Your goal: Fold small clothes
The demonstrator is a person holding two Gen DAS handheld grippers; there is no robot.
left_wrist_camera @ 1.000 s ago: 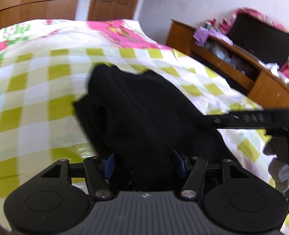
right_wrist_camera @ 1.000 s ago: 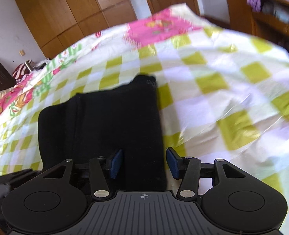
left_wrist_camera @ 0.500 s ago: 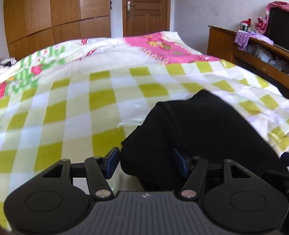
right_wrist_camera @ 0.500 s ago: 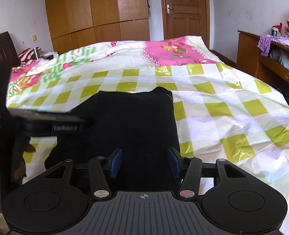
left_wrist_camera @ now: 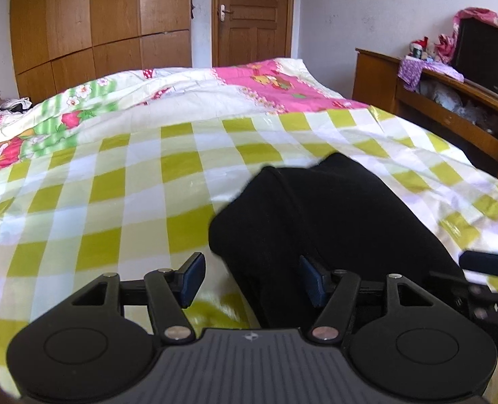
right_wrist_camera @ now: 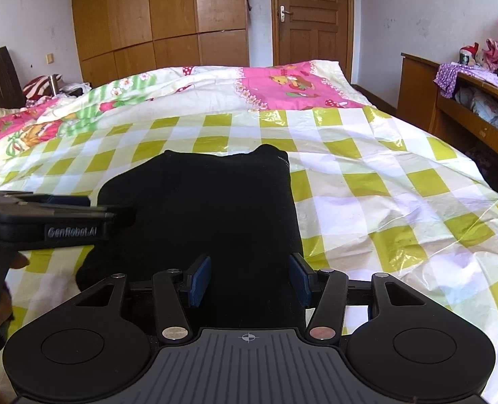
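Black garment (right_wrist_camera: 222,208) lies folded on the bed's checked sheet (right_wrist_camera: 367,181), long axis running away from both tools, near edge between the right tool's (right_wrist_camera: 249,279) and left tool's (left_wrist_camera: 252,279) parted, unclamped pads.

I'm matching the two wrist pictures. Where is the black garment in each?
Left wrist: black garment lies centre-right on the checked sheet.
Right wrist: black garment fills the centre, above the gripper.
Shared landmark: the wooden door behind the bed.
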